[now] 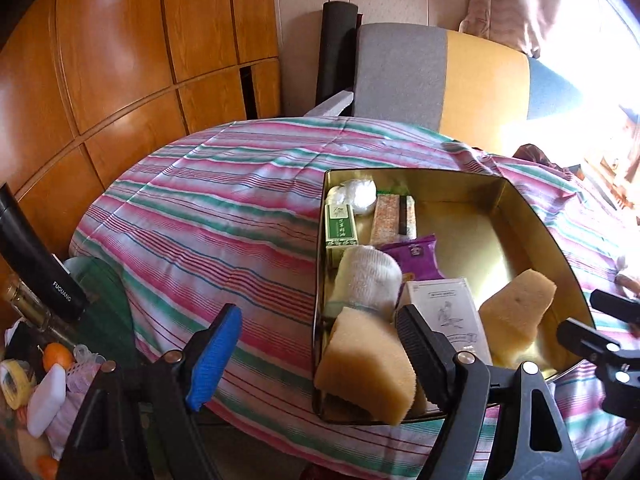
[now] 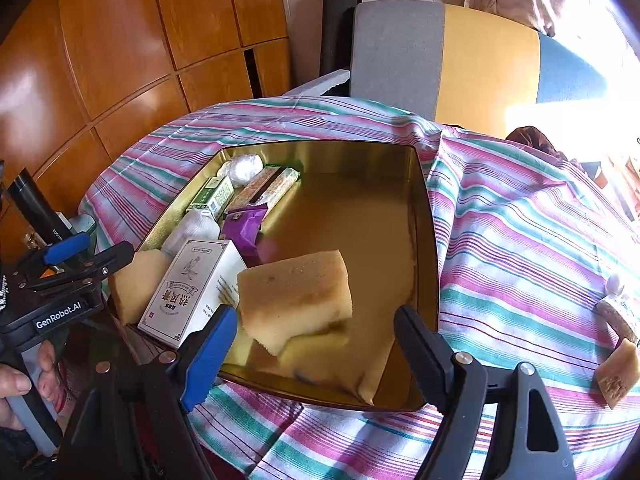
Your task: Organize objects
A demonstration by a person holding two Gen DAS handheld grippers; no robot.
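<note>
Left gripper [image 1: 320,332] first: jaws spread apart, nothing between them, blue pad over the striped cloth [image 1: 224,216] and the black pad over the near left corner of the gold tin [image 1: 532,216]. It's not clamped on anything.

Right gripper [image 2: 316,332] is the same story, jaws wide with nothing pinched. It hangs over the near edge of the tin, and a yellow sponge [image 2: 296,296] lies in the tin just past the fingertips (close to the blue pad, but I can't tell if it's touching).

Inside the tin, stuff is lined up along the left wall. Nearest is a second sponge [image 1: 368,360] propped in the corner, then a white box with a bird drawing [image 1: 452,312], a rolled white sock [image 1: 368,276], a purple packet [image 1: 416,256], a green box [image 1: 340,228], a long patterned bar [image 1: 390,218] and a white wad [image 1: 360,194] at the far end. The right half of the tin is mostly bare gold.

Out on the cloth to the right, well apart from the tin, there's another sponge piece [image 2: 618,372] and a small patterned thing [image 2: 620,312] behind it.

A hand [image 2: 16,384] grips the left gripper's handle at the edge of the right view.
</note>
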